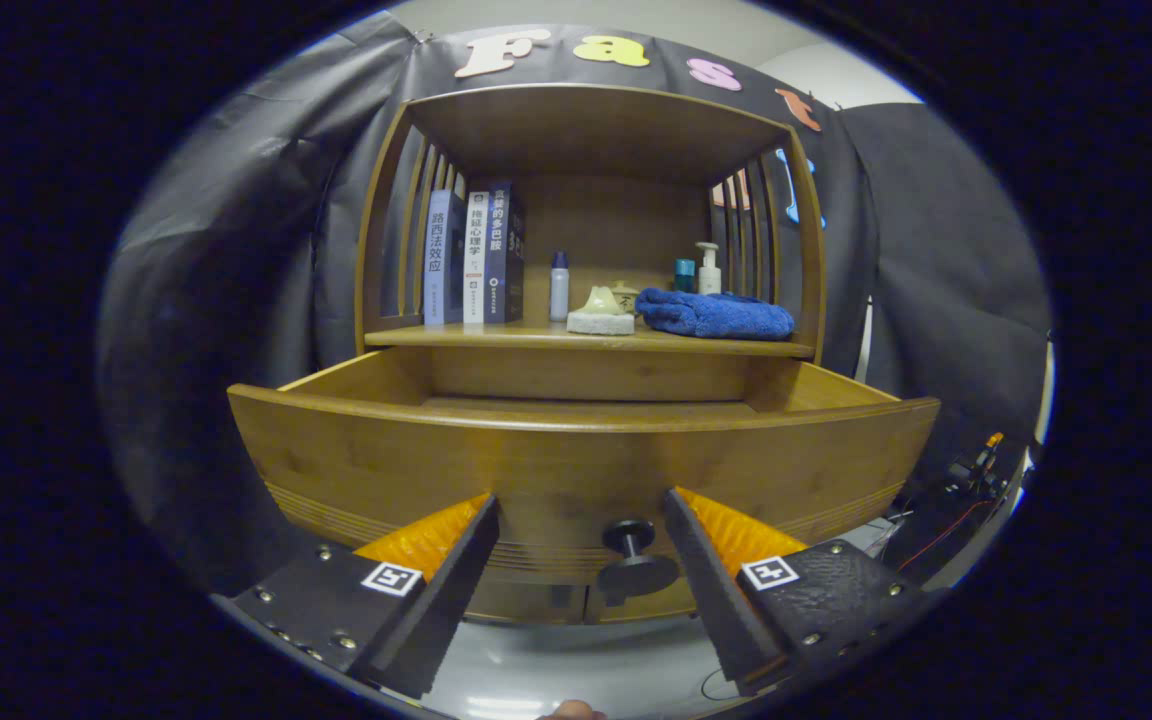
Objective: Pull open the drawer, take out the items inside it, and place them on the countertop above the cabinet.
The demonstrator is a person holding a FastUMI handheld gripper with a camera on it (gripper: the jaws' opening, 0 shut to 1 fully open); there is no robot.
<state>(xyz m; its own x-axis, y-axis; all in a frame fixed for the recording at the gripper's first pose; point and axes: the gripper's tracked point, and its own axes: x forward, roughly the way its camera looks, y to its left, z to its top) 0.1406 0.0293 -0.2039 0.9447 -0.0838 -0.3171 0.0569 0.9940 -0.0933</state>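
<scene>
**Drawer is out — now we go up and over the front**

Our tongs (581,545) are spread, pinching nothing, with the drawer's dark knob (633,560) sitting between the fingers, nearer the right one and touching neither as far as we can tell. The drawer (576,450) stands pulled out toward us, its front panel rising just ahead of the fingertips. From this low angle we see only the far inner wall and the side rails; the floor of the drawer, and whatever lies on it, is hidden behind the front panel.

We judge the pulling finished and the reach-in next. To do it well, we should back off the knob a touch, lift toward 12 o'clock until we clear the top edge of the front, then tip the tongs down so the contents come into sight before we commit to a grasp.

The tabletop (496,337) above already carries books (471,258) at 11 o'clock, a small bottle (559,286), a sponge (601,318) and a blue towel (716,314) at 1 o'clock, so we should aim for the bare strip near its front edge.
</scene>
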